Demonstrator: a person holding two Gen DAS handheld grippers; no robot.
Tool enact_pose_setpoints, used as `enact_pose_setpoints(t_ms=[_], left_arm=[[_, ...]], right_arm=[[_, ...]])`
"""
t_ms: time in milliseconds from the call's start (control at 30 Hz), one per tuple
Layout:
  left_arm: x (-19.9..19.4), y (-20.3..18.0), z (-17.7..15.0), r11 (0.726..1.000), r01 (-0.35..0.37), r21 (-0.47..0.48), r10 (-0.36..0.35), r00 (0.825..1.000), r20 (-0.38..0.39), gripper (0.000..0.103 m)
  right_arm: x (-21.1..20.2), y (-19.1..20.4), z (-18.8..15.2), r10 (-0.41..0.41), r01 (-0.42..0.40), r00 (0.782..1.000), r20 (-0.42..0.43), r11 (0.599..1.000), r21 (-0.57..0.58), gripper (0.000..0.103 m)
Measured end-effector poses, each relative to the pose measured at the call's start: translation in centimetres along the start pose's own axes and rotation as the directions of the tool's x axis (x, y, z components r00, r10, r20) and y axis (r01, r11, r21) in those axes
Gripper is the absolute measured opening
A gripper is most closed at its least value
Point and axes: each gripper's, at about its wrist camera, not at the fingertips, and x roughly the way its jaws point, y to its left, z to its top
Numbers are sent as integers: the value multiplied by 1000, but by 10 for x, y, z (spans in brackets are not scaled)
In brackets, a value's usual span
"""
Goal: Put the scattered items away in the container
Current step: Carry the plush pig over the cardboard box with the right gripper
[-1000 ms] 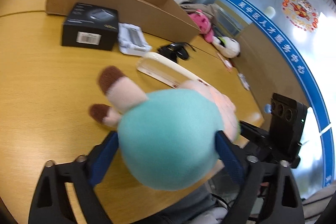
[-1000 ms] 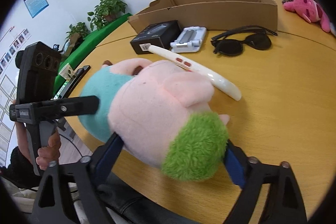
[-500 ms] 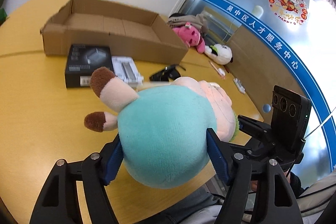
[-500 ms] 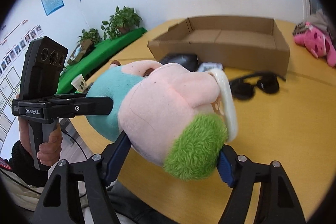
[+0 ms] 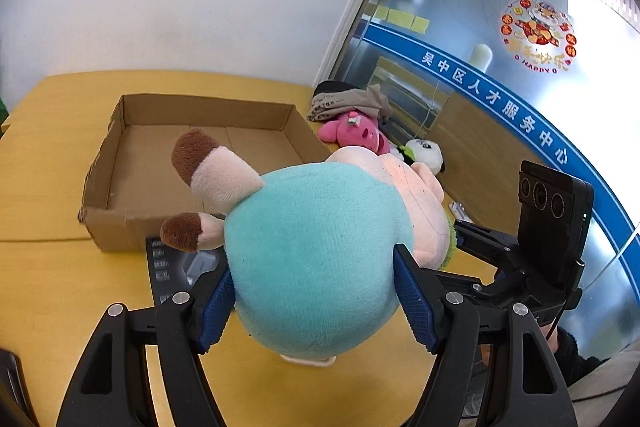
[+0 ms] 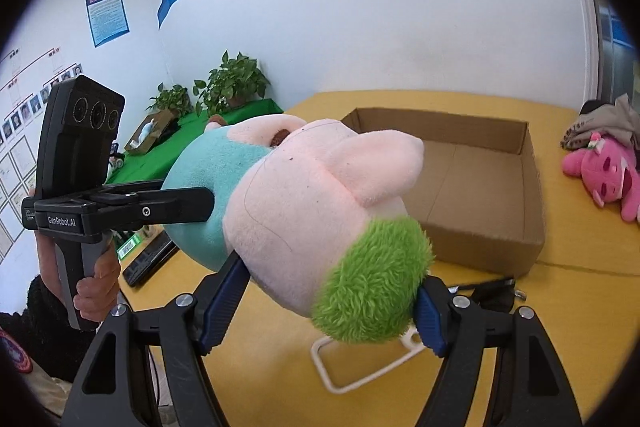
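A plush pig with a teal body, pink head and green tuft is held in the air by both grippers. My left gripper is shut on its teal body. My right gripper is shut on its pink head by the green tuft. The open cardboard box stands on the yellow table beyond the toy; it also shows in the right wrist view and looks empty.
A black box lies under the toy in front of the cardboard box. A white holder and black sunglasses lie on the table. A pink plush, a panda plush and folded cloth lie at the right.
Both grippers have lifted the plush pig higher above the table and carried it nearer the cardboard box. The items on the table now lie below the toy.
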Motion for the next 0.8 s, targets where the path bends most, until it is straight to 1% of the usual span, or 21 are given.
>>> enact_pose_setpoints(t_ms=[100, 200, 400, 533, 667, 800], left_arm=[[-3, 1, 22, 1000, 15, 21, -16, 999, 39, 77], [-2, 4, 50, 999, 18, 46, -21, 997, 68, 77], [7, 29, 104, 998, 36, 57, -42, 993, 108, 77], [13, 46, 142, 997, 16, 74, -26, 991, 135, 77], [23, 72, 188, 997, -8, 78, -4, 989, 148, 77], [43, 108, 228, 998, -12, 63, 4, 991, 135, 76]], right_arm=[[-2, 1, 25, -23, 25, 999, 40, 999, -33, 74], [0, 1, 52, -39, 43, 997, 70, 997, -57, 74], [16, 0, 105, -64, 76, 991, 119, 992, -105, 74], [37, -5, 141, -57, 75, 989, 138, 990, -122, 74], [65, -14, 176, -51, 70, 988, 145, 989, -131, 74], [102, -30, 207, -49, 65, 990, 132, 990, -122, 74]])
